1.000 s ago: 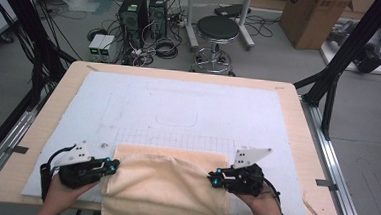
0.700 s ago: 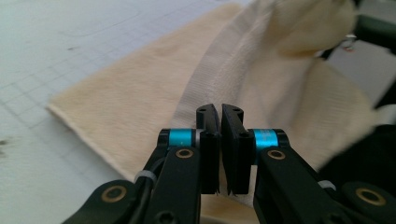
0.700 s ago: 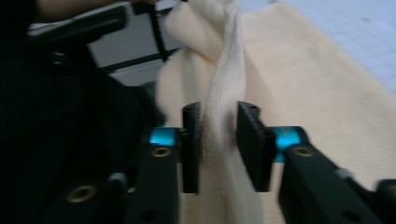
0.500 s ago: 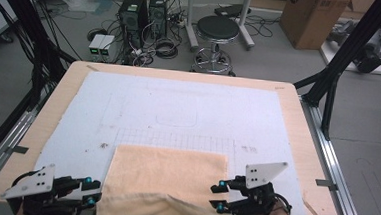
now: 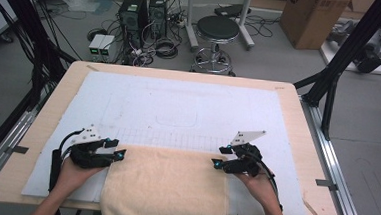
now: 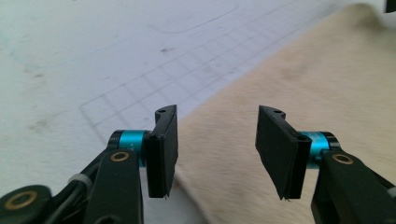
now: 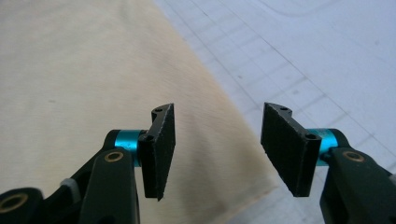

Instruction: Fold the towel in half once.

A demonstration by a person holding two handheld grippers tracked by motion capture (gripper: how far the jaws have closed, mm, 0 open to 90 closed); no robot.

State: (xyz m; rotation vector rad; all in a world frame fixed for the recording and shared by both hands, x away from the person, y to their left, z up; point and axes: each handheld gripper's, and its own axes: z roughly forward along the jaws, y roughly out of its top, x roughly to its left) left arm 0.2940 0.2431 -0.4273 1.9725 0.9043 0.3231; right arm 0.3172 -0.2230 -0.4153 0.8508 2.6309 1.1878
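Beige towel (image 5: pixel 166 183) lies flat at the near edge; our left gripper (image 5: pixel 120 154) and right gripper (image 5: pixel 215 163), just opening, hold nothing. Released, we judge; next, regrip its corners.

I see my two handheld grippers, each black-bodied with small teal lights near the tips. The left gripper (image 5: pixel 120 154) carries a grey three-cornered plate on top and a black cable looping back along the forearm. The right gripper (image 5: pixel 217 157) has the same plate and a black cable. Up close, each has two flat black rectangular pads (image 6: pixel 164 149) on teal cylindrical collars, with brass-coloured pivot screws in the black linkage arms. My forearms are bare, without sleeves.
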